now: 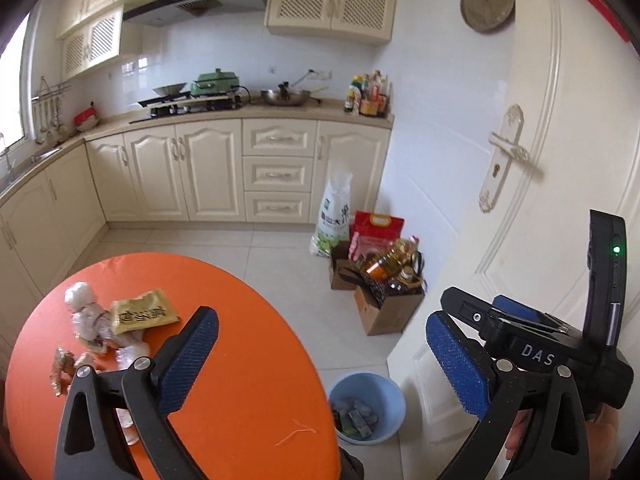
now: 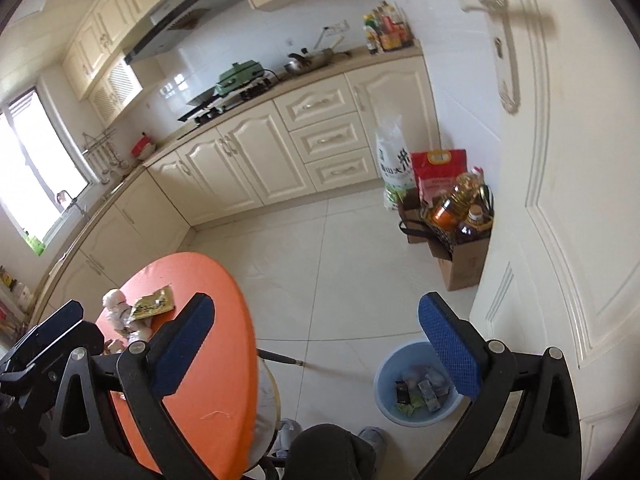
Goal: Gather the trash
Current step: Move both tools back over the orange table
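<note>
While both grippers hang above the kitchen floor with jaws spread wide and nothing between them, the round orange tabletop (image 1: 248,360) carries the remaining litter near its far left edge. On the pale glossy floor tiles (image 1: 280,280), just beside the tabletop's near right edge, stands a light blue plastic bucket (image 1: 394,400) with crumpled wrappers and small cartons at its bottom. It lies between the fingers of the left gripper (image 1: 324,364) and just left of the right gripper's (image 2: 316,356) right finger. A flat gold foil packet (image 1: 144,312) overlaps a knotted white plastic bag (image 1: 86,312), with small gold crinkled wrappers (image 1: 60,368) nearer, by the left gripper's textured blue pad.
</note>
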`<state>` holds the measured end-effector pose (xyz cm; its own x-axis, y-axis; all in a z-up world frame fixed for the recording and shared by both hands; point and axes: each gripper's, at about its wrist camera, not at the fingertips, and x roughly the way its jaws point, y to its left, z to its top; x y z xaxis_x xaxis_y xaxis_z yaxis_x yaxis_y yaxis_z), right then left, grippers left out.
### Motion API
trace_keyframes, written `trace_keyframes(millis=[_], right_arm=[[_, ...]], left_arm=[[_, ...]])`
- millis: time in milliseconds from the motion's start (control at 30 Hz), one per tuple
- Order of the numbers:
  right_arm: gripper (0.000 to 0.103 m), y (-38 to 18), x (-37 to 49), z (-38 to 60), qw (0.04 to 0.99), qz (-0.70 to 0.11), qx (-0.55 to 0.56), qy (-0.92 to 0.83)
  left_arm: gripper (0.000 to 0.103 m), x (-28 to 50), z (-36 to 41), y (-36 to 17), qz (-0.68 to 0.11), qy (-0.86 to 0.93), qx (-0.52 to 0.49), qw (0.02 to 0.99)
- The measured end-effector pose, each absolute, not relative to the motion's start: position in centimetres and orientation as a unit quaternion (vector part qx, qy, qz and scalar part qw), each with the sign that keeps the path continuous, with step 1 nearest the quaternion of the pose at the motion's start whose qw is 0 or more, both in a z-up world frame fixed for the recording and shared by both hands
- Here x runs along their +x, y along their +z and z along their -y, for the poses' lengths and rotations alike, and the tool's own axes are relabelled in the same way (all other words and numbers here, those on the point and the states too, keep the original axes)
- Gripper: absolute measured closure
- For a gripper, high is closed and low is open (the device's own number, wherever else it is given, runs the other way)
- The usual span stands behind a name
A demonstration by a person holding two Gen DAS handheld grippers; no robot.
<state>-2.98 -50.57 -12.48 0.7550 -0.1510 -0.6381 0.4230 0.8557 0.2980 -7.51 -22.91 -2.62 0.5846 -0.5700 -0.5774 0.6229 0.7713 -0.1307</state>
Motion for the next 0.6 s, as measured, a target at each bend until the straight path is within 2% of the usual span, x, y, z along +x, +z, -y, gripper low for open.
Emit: trace_keyframes(millis=[367, 600], right_arm=[[0.0, -4.6, -0.7, 37.1, 0.957, -0.259, 0.113, -0.062], [0.0, -2.3, 0.4, 29.3, 0.969, -0.236, 0.074, -0.003]], left_arm=[[0.001, -18.4, 3.0, 0.7, -0.226, -0.229, -0.035, 0.946], [0.001, -26.1, -5.1, -0.3, -0.197, -0.158, -0.05, 0.966]])
